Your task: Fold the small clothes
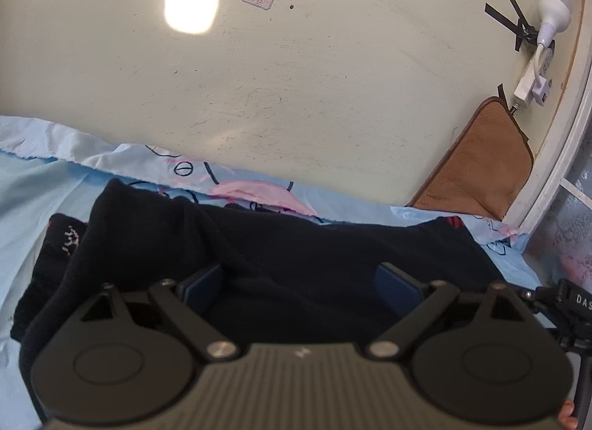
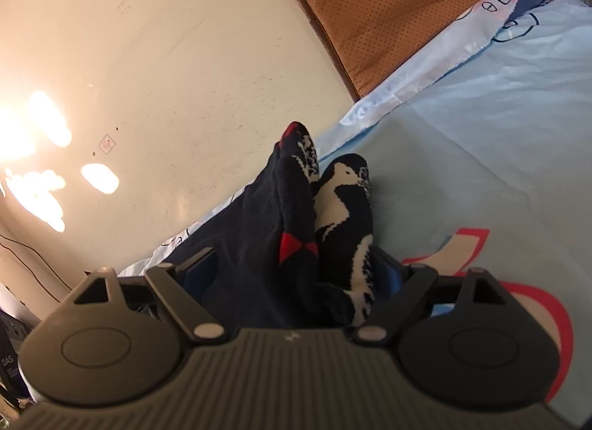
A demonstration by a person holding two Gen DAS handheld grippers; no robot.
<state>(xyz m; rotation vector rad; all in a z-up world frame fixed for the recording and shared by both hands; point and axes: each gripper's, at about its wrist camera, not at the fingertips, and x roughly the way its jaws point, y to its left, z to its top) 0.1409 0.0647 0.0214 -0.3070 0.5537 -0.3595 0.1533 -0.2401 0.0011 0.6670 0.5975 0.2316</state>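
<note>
Both tools stand with jaws spread wide: the left gripper [image 1: 301, 282] straddles dark socks [image 1: 259, 245] and the right gripper [image 2: 296, 274] frames the same penguin-patterned pair without pinching. The socks lie on a pale blue sheet [image 2: 481, 127] by the cream wall [image 1: 296, 78]. A brown cushion [image 1: 477, 163] leans against that wall farther back.

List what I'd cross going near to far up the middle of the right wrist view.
Right gripper, jaws open with the cloth between them → dark patterned socks → light blue sheet edge → cream floor → brown cushion at top.
</note>
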